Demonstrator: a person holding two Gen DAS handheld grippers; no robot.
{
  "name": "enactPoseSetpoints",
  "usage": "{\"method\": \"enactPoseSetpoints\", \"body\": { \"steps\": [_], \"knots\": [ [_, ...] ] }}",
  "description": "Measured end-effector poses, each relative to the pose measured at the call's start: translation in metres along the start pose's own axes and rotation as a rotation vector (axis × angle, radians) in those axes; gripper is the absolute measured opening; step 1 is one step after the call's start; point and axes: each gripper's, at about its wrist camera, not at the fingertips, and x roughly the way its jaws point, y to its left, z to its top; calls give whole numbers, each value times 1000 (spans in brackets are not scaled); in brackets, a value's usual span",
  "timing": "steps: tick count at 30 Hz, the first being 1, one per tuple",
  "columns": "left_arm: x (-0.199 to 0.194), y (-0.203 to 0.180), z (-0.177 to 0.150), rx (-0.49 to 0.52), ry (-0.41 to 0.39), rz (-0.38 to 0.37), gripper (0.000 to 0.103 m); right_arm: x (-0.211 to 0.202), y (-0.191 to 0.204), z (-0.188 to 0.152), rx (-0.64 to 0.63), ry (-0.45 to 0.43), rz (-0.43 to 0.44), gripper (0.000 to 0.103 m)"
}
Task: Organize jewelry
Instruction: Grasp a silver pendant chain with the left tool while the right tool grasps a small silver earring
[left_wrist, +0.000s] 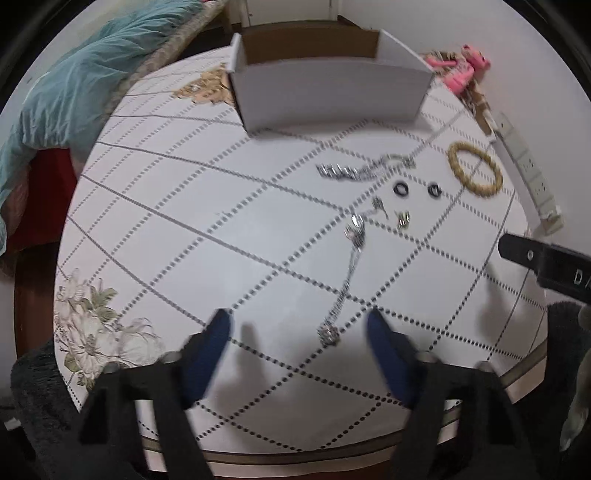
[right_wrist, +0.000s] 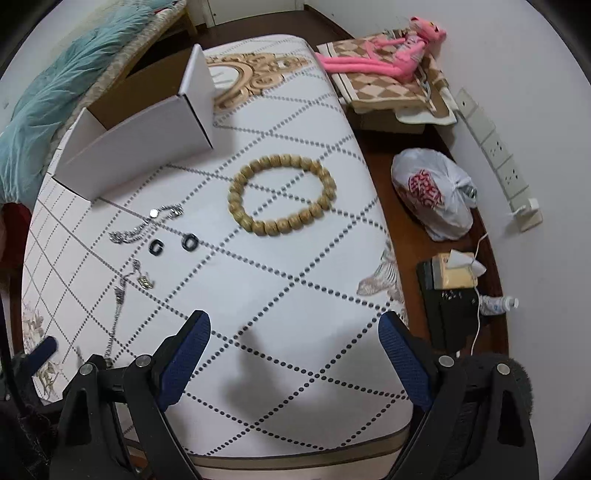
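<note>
**Two tools over the jewelry table**

On the far left a teal blanket (left_wrist: 85, 74) lies on a bed. A white box (right_wrist: 140, 136) stands open at the back of the table (right_wrist: 295, 332). In front of it lie a silver bracelet (right_wrist: 147, 225), two small black rings (right_wrist: 173, 244) and small earrings (right_wrist: 144, 278). A long silver necklace (left_wrist: 349, 273) stretches toward the left tool (left_wrist: 299, 325). Its blue fingers (left_wrist: 218, 332) are spread apart, and the necklace's end lies between them, not pinched. Further right sits a big wooden bead bracelet (right_wrist: 282, 192). The right tool (right_wrist: 293, 328) is spread wide over bare cloth, holding nothing. On the far right rest a pink toy (right_wrist: 388, 55) and a white bag (right_wrist: 432, 192).
</note>
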Motion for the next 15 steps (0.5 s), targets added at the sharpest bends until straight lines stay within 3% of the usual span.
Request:
{"method": "enactPoseSetpoints", "body": {
  "steps": [3,5,7,12,15],
  "knots": [
    [8,-7,-6,20,14,-11,34,4,-2,-3,5,5,2,94],
    [6,-9,-7,28,-1,-23,26,5,-3,-2,13,8,4,94],
    [6,-13,-6,36,-7,-40,11,6,-3,-2,21,8,6,94],
    [4,-8,-5,29,-25,-59,7,3,-3,-1,22,8,24,94],
    [-6,6,-2,-5,-40,-73,7,-1,4,-1,20,6,91,94]
  ]
}}
